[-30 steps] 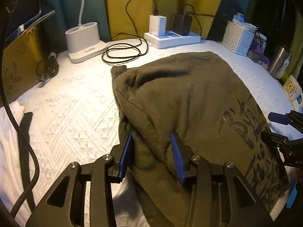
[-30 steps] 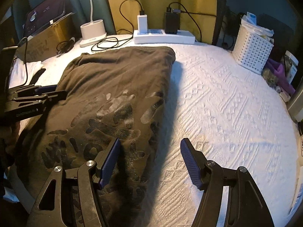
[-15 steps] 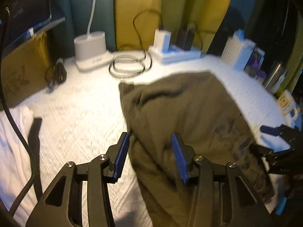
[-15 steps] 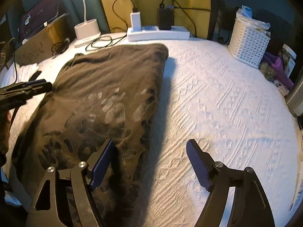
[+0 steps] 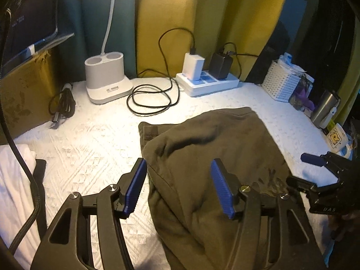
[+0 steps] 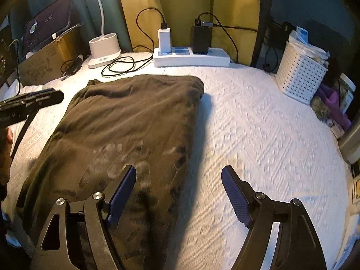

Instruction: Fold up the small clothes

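1. Olive-brown garment (image 6: 126, 130): we are seeing it lying folded on the white bedspread (image 6: 258, 135), long axis running away from us.
2. Left gripper (image 5: 177, 186): we are opening it, empty, above the garment's left edge.
3. Right gripper (image 6: 178, 193): we are holding it wide, empty, straddling the right edge.

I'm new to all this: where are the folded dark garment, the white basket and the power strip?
Folded dark garment (image 6: 135, 117): right wrist view, middle of its top surface.
White basket (image 6: 299, 76): right wrist view, its perforated front wall.
Power strip (image 5: 211, 84): left wrist view, its white top beside the plugs.
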Available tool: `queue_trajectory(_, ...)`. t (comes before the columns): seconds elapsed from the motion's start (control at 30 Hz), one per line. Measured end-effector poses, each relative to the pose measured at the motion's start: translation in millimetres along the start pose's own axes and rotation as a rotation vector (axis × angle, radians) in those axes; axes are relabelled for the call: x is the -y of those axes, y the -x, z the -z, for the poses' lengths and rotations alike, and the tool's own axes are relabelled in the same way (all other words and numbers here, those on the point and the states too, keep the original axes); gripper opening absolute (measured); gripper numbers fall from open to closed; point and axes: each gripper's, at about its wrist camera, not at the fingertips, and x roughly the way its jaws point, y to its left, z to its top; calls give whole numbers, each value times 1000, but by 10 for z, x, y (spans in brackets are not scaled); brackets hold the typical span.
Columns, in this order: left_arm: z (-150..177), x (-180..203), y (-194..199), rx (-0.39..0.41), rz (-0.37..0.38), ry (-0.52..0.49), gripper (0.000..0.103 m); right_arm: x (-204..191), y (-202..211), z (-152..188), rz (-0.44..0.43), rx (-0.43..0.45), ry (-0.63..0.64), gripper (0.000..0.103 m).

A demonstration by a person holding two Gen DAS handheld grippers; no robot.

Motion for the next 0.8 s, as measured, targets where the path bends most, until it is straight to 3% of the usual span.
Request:
queue_trajectory(0.13,-22,-139,-180,-23,7,33,73,53,-112,-156,4,4,2,80)
queue_trajectory(0.47,-102,-232,-650,-109,54,42,74,197,-454,-496,-29,4,-34,80)
queue_trajectory(0.8,-232,-182,-793,-117,42,-31,74,175,-795,-685,-72,-15,-27,80)
